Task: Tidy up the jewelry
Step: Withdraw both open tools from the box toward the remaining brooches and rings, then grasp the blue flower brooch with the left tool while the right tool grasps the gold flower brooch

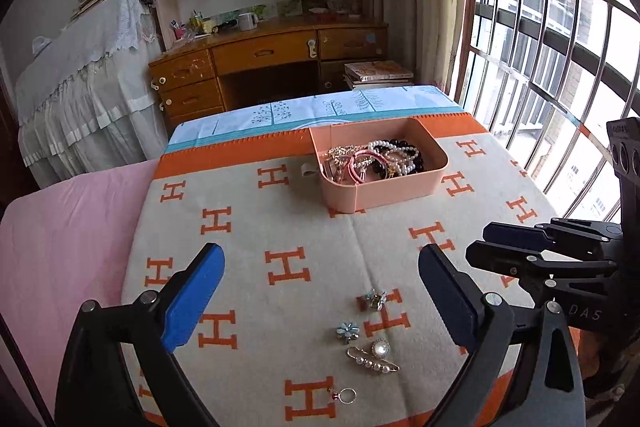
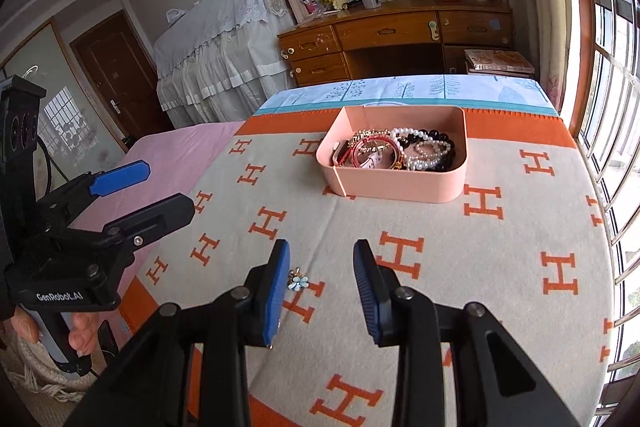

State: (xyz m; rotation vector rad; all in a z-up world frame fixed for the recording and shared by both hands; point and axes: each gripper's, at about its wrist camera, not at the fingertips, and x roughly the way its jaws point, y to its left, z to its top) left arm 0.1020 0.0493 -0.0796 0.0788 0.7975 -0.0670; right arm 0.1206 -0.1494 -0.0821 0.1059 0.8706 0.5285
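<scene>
A pink box [image 1: 380, 193] [image 2: 400, 183] full of bracelets and bead strings stands on the H-pattern blanket. In the left wrist view loose pieces lie near me: a small flower brooch [image 1: 372, 299], a blue flower brooch [image 1: 348, 331], a pearl stud [image 1: 380, 348], a pearl bar clip [image 1: 374, 361] and a ring [image 1: 347, 395]. My left gripper [image 1: 320, 291] is open and empty above them. My right gripper [image 2: 322, 287] is open and empty; the blue flower brooch [image 2: 298, 282] lies beside its left finger [image 2: 274, 295].
The blanket [image 1: 280, 227] covers a bed with a pink sheet [image 1: 60, 247] to the left. A barred window [image 1: 560, 47] runs along the right. A wooden desk [image 1: 272, 55] with shelves stands beyond the bed. The right gripper shows in the left wrist view [image 1: 516, 247].
</scene>
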